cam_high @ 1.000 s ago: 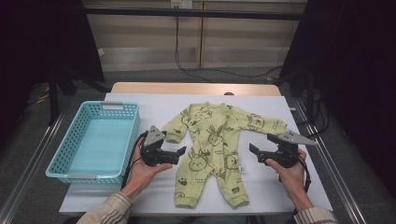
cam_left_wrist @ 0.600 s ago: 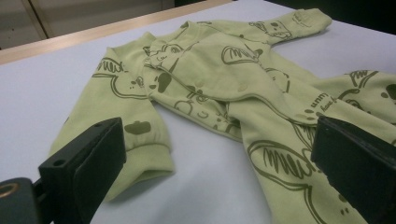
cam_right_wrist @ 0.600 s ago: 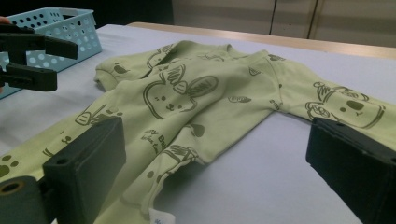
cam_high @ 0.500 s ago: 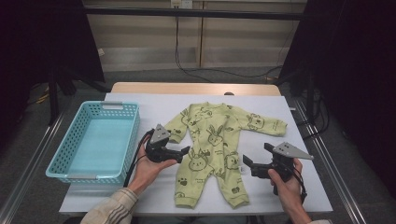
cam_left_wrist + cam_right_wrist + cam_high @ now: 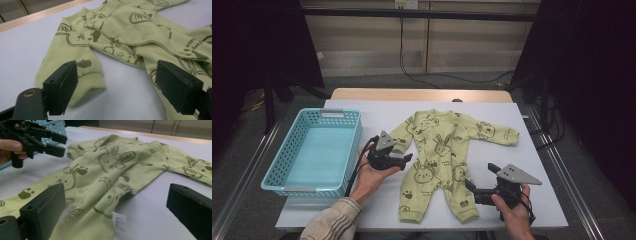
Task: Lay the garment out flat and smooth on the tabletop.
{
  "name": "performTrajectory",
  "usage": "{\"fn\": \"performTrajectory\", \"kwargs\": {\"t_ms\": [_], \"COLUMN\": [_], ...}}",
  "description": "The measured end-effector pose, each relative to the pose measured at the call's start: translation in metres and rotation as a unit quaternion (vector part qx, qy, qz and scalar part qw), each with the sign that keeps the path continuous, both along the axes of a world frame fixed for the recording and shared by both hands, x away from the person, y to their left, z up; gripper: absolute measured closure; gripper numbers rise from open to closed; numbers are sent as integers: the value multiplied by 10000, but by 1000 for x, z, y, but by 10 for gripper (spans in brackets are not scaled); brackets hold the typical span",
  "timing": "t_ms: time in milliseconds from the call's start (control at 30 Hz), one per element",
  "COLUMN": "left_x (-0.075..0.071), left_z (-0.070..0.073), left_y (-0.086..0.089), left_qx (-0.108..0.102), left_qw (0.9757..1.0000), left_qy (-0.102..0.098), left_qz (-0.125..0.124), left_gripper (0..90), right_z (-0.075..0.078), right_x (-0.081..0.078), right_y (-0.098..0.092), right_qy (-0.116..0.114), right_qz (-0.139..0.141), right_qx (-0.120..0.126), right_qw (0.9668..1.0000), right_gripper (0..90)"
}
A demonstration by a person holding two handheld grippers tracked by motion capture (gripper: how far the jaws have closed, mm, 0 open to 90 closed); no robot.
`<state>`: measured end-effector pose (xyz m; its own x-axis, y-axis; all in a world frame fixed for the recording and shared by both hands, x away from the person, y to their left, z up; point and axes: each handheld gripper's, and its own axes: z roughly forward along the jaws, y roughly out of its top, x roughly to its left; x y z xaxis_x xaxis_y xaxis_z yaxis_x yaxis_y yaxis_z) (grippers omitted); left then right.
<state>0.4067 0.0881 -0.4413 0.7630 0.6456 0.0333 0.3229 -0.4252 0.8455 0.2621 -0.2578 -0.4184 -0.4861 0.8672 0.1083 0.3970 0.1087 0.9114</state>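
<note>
A light green baby romper [image 5: 439, 147] with bunny prints lies flat on the white table [image 5: 542, 160]. My left gripper [image 5: 406, 159] sits at its left sleeve, held in a hand. In the left gripper view the jaws [image 5: 117, 87] stand apart over the sleeve cuff [image 5: 87, 75]; they have just been closing, and neither pad presses the cloth. My right gripper [image 5: 481, 176] is open beside the right leg, its jaws having opened slightly. Between its jaws [image 5: 116, 195] lie the romper's leg [image 5: 100, 185] and a white label [image 5: 119, 222], untouched. The left gripper [image 5: 58, 144] shows beyond.
A turquoise plastic basket [image 5: 314, 155] stands at the table's left with nothing in it. A wooden strip [image 5: 422, 95] runs along the table's far edge. Dark curtains and cables hang behind the table.
The right gripper has drawn back toward the near edge, beside the romper's right leg. The left gripper has stayed at the sleeve and its jaws look narrower.
</note>
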Motion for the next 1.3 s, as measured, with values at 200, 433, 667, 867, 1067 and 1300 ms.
{"fn": "performTrajectory", "kwargs": {"t_ms": [200,433,667,867,1067,1300], "left_x": [9,16,19,25,29,30], "left_z": [-11,-14,-19,-18,-18,-13], "left_y": [0,-5,-9,-9,-8,-4], "left_qx": [127,290,479,483,468,215], "left_qw": [9995,9980,9968,9966,9960,9942], "left_qy": [301,550,622,637,673,966], "left_qz": [46,103,118,182,358,423], "left_gripper": [401,615,612,694,814,879], "right_z": [-1,-3,-3,-3,-3,-3], "right_x": [3,6,6,7,7,7], "right_y": [3,6,6,7,7,6], "right_qy": [21,70,101,136,135,71], "right_qz": [92,221,258,282,290,318], "right_qx": [-44,-105,-37,-21,-1,-55], "right_qw": [9999,9997,9996,9995,9995,9995], "right_gripper": [22,25,25,25,26,26]}}
